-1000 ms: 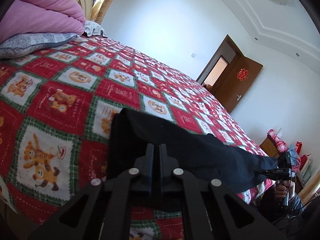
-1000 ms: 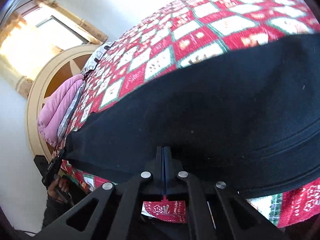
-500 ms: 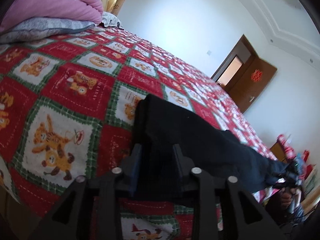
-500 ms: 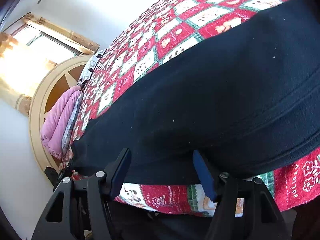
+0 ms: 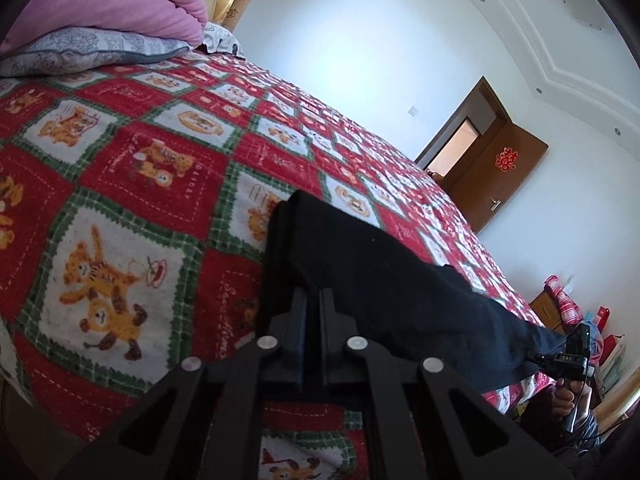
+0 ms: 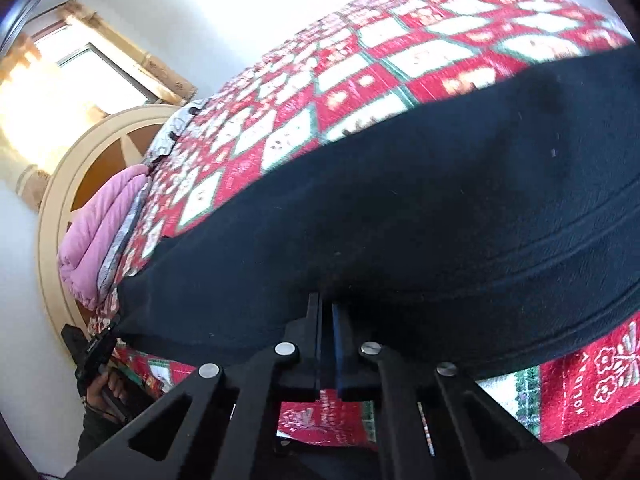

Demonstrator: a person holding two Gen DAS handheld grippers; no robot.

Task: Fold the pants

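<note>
Left wrist view | left gripper (image 5: 313,296) re-clamped pants (image 5: 384,280) lower centre | right gripper (image 6: 326,312) likewise | lift ready

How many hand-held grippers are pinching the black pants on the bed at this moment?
2. The left hand-held gripper is shut on the black pants at one end; the right hand-held gripper is shut on the near edge at the other end.

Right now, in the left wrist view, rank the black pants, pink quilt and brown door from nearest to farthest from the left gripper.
1. Black pants: pinched in the left gripper fingers.
2. Pink quilt: upper left, at the bed's head.
3. Brown door: far right, beyond the bed.
</note>
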